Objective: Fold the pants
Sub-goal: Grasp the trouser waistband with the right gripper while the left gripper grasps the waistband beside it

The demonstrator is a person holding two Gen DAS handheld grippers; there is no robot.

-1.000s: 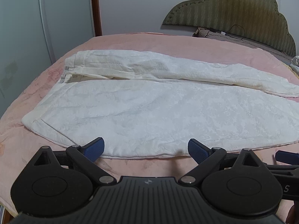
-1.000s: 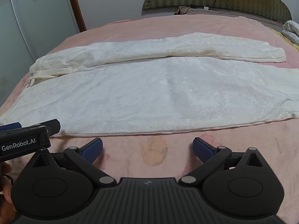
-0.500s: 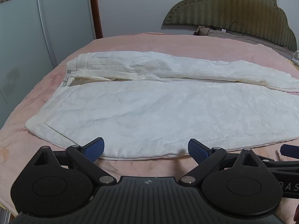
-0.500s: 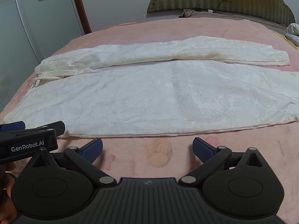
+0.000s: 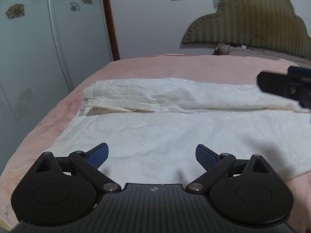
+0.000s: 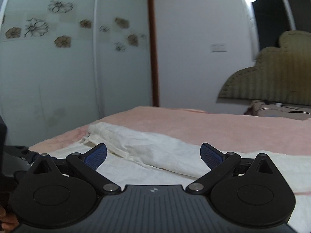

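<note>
Pants (image 5: 165, 128) lie flat on the pink bedspread (image 5: 175, 66) in front of you, white, with their long axis running left to right across the bed; the waistband (image 5: 93, 95) is at the left end and the legs run off toward the right. The near leg spreads wide under your left gripper (image 5: 151, 155), whose blue pads stand far apart over the cloth with nothing between them. The far leg (image 6: 147, 151) lies folded narrower alongside it, just beyond. Your right gripper (image 6: 153, 155) hangs low over the near leg, equally wide open and holding nothing; its tip shows at the right edge of the left view. Past the bedspread stand the headboard (image 5: 252, 23) and the wardrobe doors (image 5: 38, 38).
</note>
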